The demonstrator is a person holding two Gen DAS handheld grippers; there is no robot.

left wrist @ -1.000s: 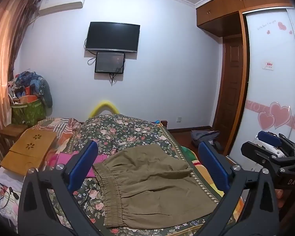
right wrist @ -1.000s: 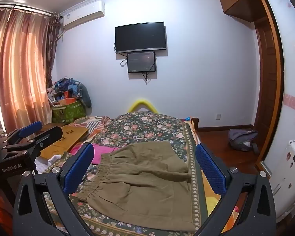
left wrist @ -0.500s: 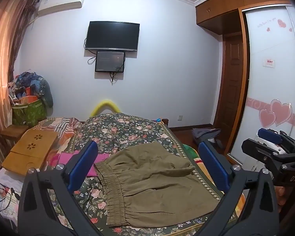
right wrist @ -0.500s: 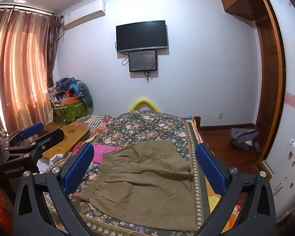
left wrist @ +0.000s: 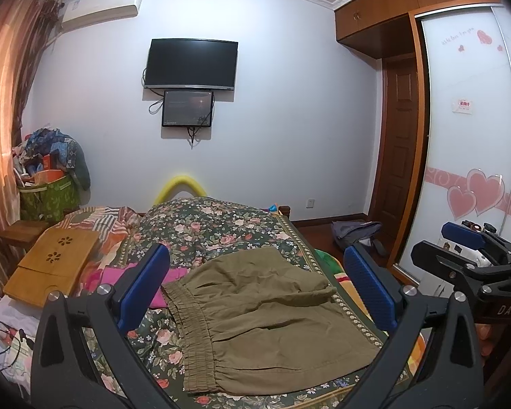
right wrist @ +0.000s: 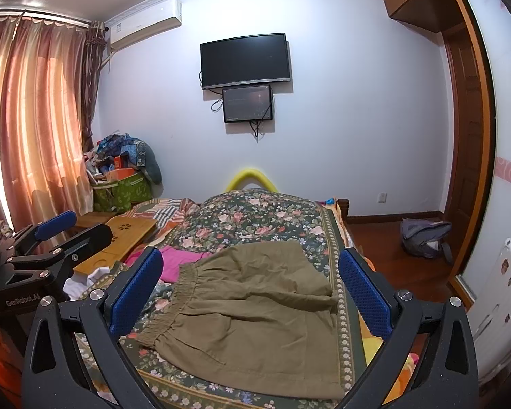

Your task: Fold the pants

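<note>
Blue pads on the left tool [left wrist: 257, 291] and right tool [right wrist: 250, 293] stand wide apart, holding nothing. Below lie the green-brown pants [left wrist: 272, 313], maybe folded already, near the bed's [left wrist: 221, 225] front edge. Grab the corners low, evenly.

a floral bedspread [left wrist: 221, 225] is spread over the bed, with a pink cloth [right wrist: 182, 264] and a wooden tray [left wrist: 54, 266] laid at its left. a tv [right wrist: 245, 59] is mounted on the far wall above a small screen [right wrist: 247, 104]. a grey bag [right wrist: 424, 237] is seen on the floor.
</note>
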